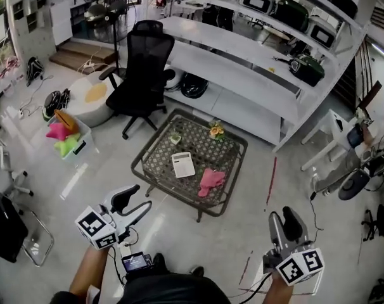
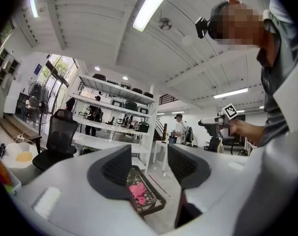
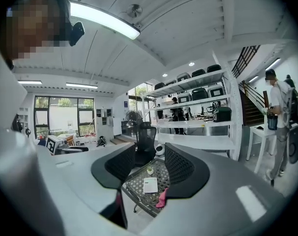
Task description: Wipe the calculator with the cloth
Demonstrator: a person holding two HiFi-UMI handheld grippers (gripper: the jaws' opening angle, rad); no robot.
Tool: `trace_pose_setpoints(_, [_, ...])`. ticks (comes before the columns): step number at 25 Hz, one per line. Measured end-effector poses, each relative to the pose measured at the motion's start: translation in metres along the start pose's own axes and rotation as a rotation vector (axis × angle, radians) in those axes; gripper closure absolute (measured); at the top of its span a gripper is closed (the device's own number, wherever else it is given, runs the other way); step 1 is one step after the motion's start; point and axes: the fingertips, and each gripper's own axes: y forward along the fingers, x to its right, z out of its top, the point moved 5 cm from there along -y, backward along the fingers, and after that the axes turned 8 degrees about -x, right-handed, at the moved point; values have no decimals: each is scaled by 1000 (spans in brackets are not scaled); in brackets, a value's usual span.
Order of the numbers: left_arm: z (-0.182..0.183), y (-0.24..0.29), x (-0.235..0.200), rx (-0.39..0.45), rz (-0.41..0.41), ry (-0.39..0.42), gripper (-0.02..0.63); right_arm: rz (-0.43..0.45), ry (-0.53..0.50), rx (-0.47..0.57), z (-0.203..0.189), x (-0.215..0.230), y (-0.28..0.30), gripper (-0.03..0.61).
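Note:
A white calculator (image 1: 183,164) lies on a low wicker table (image 1: 151,175), and a pink cloth (image 1: 211,181) sits crumpled just right of it. Both grippers are held level, well short of the table, over the floor. My left gripper (image 1: 139,198) is open with nothing between its jaws; in the left gripper view (image 2: 150,168) the cloth (image 2: 137,191) shows far off through the gap. My right gripper (image 1: 287,225) is also open and empty; in the right gripper view (image 3: 150,168) the calculator (image 3: 150,185) and cloth (image 3: 162,198) lie ahead.
A small flower pot (image 1: 215,130) stands at the table's far edge. A black office chair (image 1: 141,68) and long white shelving (image 1: 243,68) are behind the table. A bin of pink and green items (image 1: 68,138) sits on the floor at left. A person (image 1: 376,132) is at far right.

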Motion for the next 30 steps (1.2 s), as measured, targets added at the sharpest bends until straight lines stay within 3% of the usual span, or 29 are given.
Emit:
trace_pose_setpoints(7, [-19,-18,-27,18,0,-36,367,8,-24,-30,-1,-35,21,410])
trace_pose_setpoints(15, [-21,-14,-46,24,24,-59,367,44,-40,-64,5,-37,58,410])
trace_pose_setpoints(30, [-14,39,-41,-44,171,-64,367,231,6,-106,2,33,146,410])
